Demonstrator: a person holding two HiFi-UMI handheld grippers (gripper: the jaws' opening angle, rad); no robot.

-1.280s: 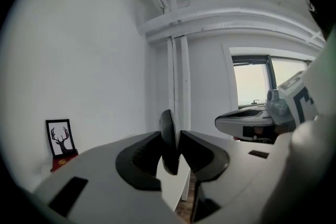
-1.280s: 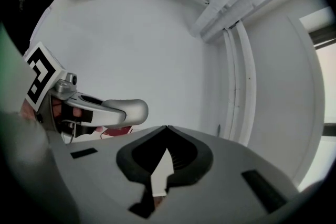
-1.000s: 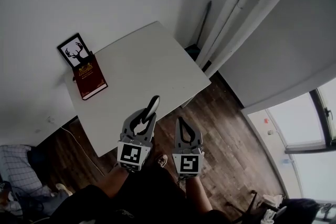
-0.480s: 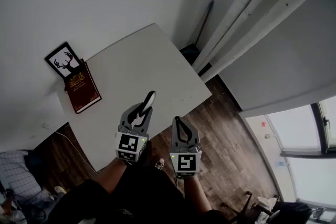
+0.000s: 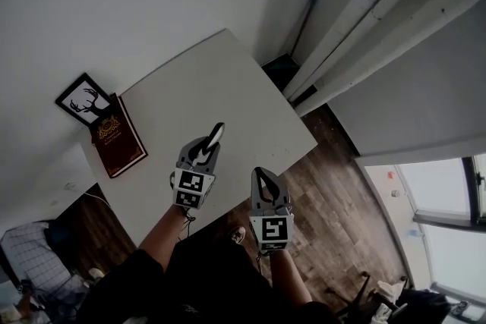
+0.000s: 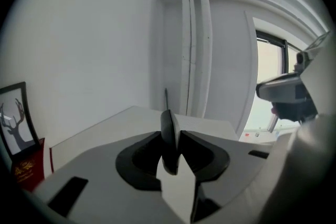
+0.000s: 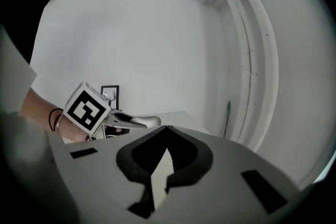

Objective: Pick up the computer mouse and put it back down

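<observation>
A slim black-and-white computer mouse (image 5: 215, 136) is clamped edge-up in my left gripper (image 5: 206, 147), which is shut on it above the near part of the white table (image 5: 190, 95). In the left gripper view the mouse (image 6: 168, 136) stands on edge between the dark pads of the left gripper (image 6: 170, 139), with the table top (image 6: 105, 131) beyond. My right gripper (image 5: 260, 175) hangs beside the table's near right edge, over the floor, shut and with nothing in it. In the right gripper view the right gripper (image 7: 167, 132) has its jaws together, and the left gripper's marker cube (image 7: 85, 107) shows to the left.
A dark red book (image 5: 114, 136) lies at the table's left end next to a framed deer picture (image 5: 80, 99) leaning on the wall. A dark stick (image 5: 304, 19) leans in the corner beside white pipes (image 5: 380, 11). Wooden floor (image 5: 342, 193) lies to the right.
Both grippers have gone forward and down toward the table. The left one still carries the mouse and now hangs over the table top. The right jaws stayed shut.
</observation>
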